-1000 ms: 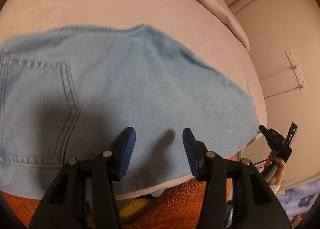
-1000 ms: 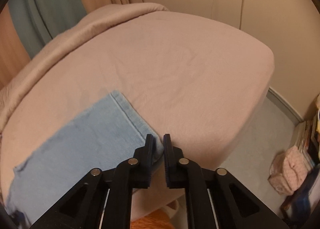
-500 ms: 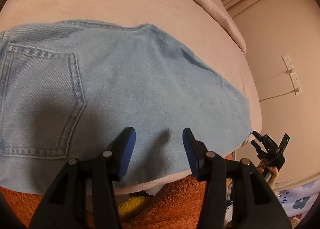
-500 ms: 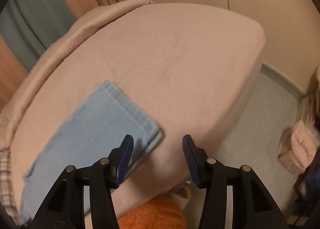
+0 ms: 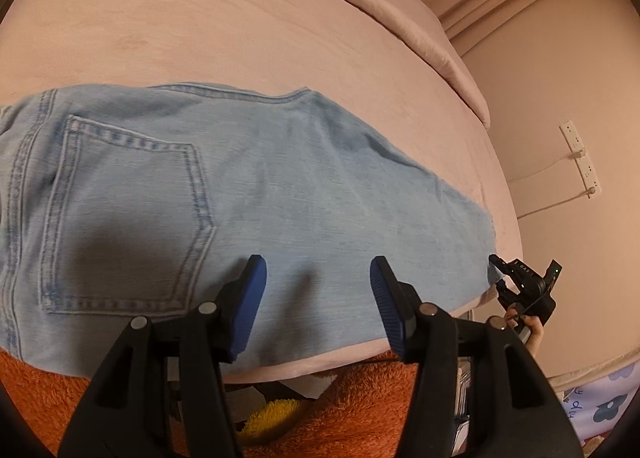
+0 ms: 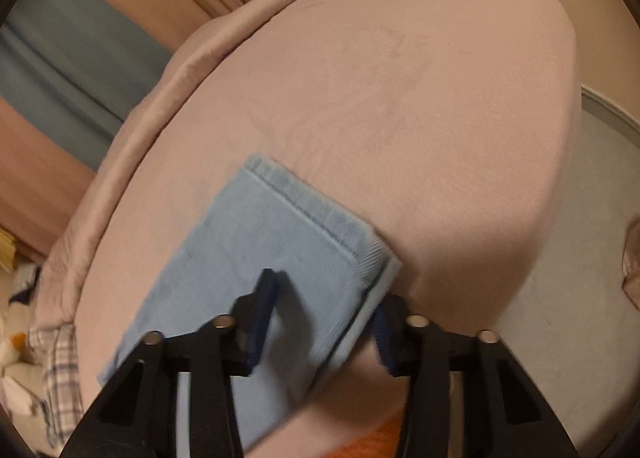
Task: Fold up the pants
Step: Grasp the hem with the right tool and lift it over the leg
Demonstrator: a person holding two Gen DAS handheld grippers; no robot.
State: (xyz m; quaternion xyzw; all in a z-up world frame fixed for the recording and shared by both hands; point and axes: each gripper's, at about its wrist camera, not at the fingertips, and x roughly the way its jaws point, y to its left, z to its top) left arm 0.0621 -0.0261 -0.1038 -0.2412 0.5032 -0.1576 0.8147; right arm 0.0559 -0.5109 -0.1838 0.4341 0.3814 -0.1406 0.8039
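Observation:
Light blue jeans point(image 5: 248, 193) lie flat along the near edge of a pink bed, back pocket point(image 5: 124, 213) up at the left. My left gripper point(image 5: 316, 294) is open and empty, just above the jeans near the seat and thigh. The right wrist view shows the stacked leg hems point(image 6: 288, 242) near the bed's corner. My right gripper point(image 6: 324, 318) is open around the near corner of the hems, one finger over the fabric, the other past its edge. It also shows small in the left wrist view point(image 5: 520, 282), at the leg end.
The pink bed point(image 6: 400, 97) has a rolled blanket point(image 5: 380, 9) along its far side. An orange fluffy garment point(image 5: 360, 410) is below the left gripper. A wall with sockets point(image 5: 580, 157) stands at the right. Grey floor point(image 6: 580, 238) lies beyond the bed corner.
My right gripper opened, letting go of the hem, then moved forward over the hem corner. My left gripper stayed open and drew back slightly; more of the pocket shows.

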